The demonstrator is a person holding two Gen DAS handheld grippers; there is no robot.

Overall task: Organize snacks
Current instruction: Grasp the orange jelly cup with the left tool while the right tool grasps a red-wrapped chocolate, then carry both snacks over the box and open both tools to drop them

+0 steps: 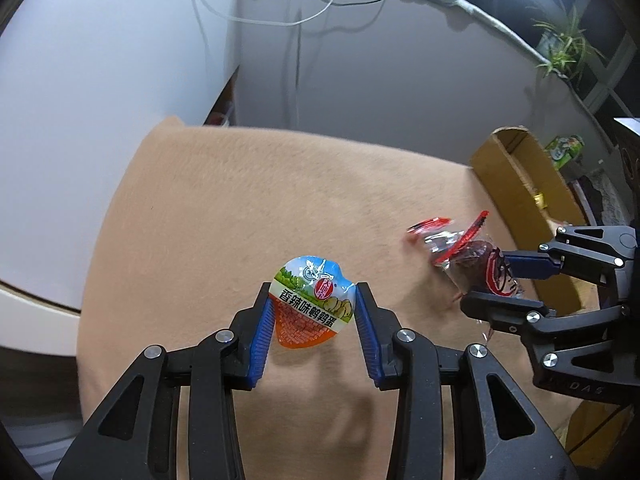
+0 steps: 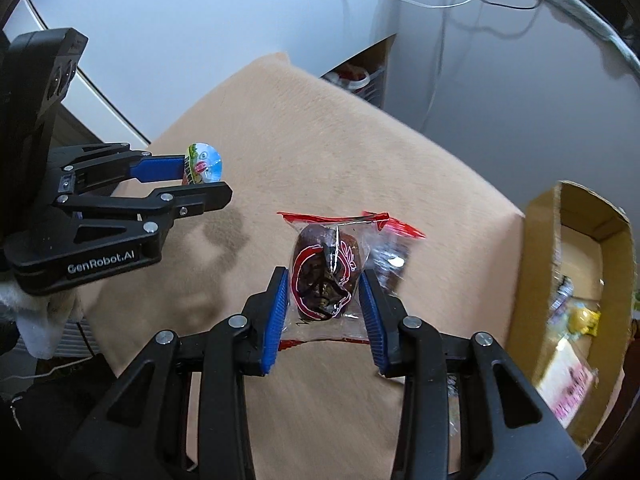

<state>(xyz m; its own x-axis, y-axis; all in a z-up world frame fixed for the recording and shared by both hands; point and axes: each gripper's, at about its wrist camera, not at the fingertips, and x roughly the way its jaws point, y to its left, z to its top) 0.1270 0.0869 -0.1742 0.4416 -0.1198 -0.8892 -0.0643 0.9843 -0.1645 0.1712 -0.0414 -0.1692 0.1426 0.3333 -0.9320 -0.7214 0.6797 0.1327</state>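
With each hand-held gripper raised above the tan counter (image 1: 240, 200), the left (image 1: 314, 306) pinches a quail-egg pack (image 1: 312, 300) and the right (image 2: 324, 292) a wrapped date (image 2: 324, 276), ready for the cardboard box (image 2: 540, 240) alongside.

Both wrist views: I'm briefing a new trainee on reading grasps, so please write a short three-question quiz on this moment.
1. True or false: the left gripper is shut on the quail egg cup.
2. What is between the right gripper's pads? A) a green pouch B) the clear red-edged date packet C) nothing
3. Fill in: a second wrapped snack hangs beside the packet; the open ____ box stands at the tan cloth's right edge.

Key: 1 true; 2 B; 3 cardboard.
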